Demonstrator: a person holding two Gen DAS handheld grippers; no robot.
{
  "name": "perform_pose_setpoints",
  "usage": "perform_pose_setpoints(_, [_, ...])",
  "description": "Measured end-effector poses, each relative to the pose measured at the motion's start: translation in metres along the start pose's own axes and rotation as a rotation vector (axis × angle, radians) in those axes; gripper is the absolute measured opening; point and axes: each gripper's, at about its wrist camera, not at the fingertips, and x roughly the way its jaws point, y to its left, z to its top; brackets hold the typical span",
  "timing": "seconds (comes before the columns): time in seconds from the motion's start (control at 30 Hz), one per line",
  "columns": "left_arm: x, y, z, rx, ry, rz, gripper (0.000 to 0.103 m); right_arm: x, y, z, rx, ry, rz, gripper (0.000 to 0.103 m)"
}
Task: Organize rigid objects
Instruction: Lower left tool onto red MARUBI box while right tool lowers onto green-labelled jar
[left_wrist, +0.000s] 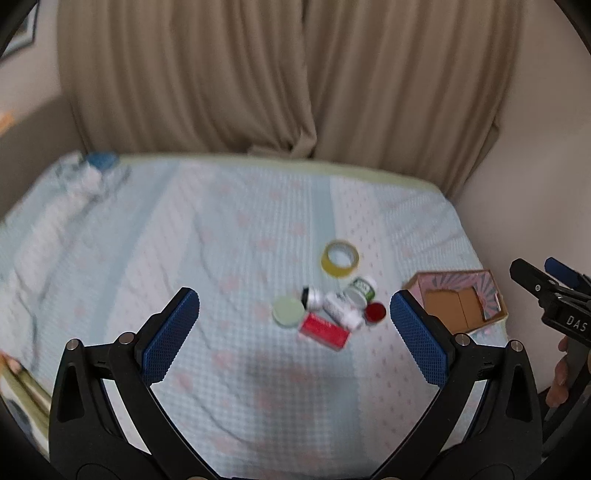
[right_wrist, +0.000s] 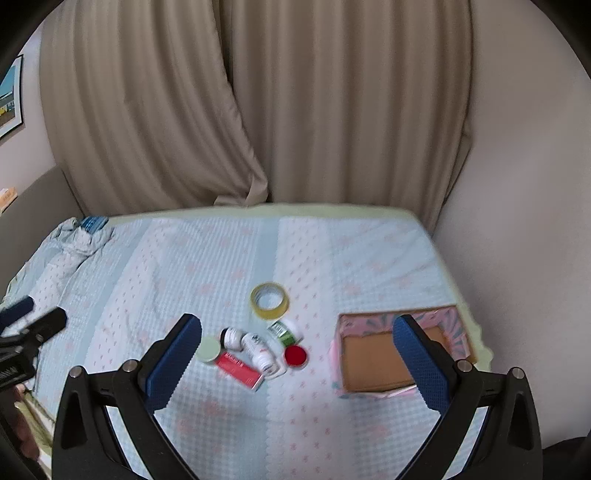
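Observation:
A small heap lies on the bed: a red box (left_wrist: 324, 329) (right_wrist: 239, 370), a pale green lid (left_wrist: 288, 311) (right_wrist: 207, 349), white bottles (left_wrist: 341, 309) (right_wrist: 260, 351), a green-labelled jar (left_wrist: 362, 288) (right_wrist: 285, 329), a red-lidded pot (left_wrist: 375, 312) (right_wrist: 295, 356). Beyond the heap rests a yellow tape roll (left_wrist: 340, 257) (right_wrist: 269, 300). An open pink cardboard box (left_wrist: 461, 301) (right_wrist: 376, 365) sits to the right. My left gripper (left_wrist: 293, 332) hovers open above the near side of the heap. My right gripper (right_wrist: 297, 354) is open too, spanning heap and box.
The bed wears a pale blue patterned sheet (left_wrist: 221, 240) (right_wrist: 166, 266) with a bunched cloth (left_wrist: 79, 181) (right_wrist: 79, 232) at its far left corner. Beige curtains (left_wrist: 277, 74) (right_wrist: 258, 92) hang behind. A wall stands close on the right.

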Motion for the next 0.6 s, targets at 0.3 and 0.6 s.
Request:
perform_pose_setpoints(0.3, [0.128, 0.016, -0.036, -0.249, 0.241, -0.036, 0.102, 0.097, -0.006, -0.002, -0.094, 0.154, 0.037, 0.103])
perform_pose_setpoints(0.6, [0.251, -0.003, -0.071, -0.457, 0.478, 0.044, 0.102, 0.212, -0.008, -0.004, -0.302, 0.323, 0.079, 0.103])
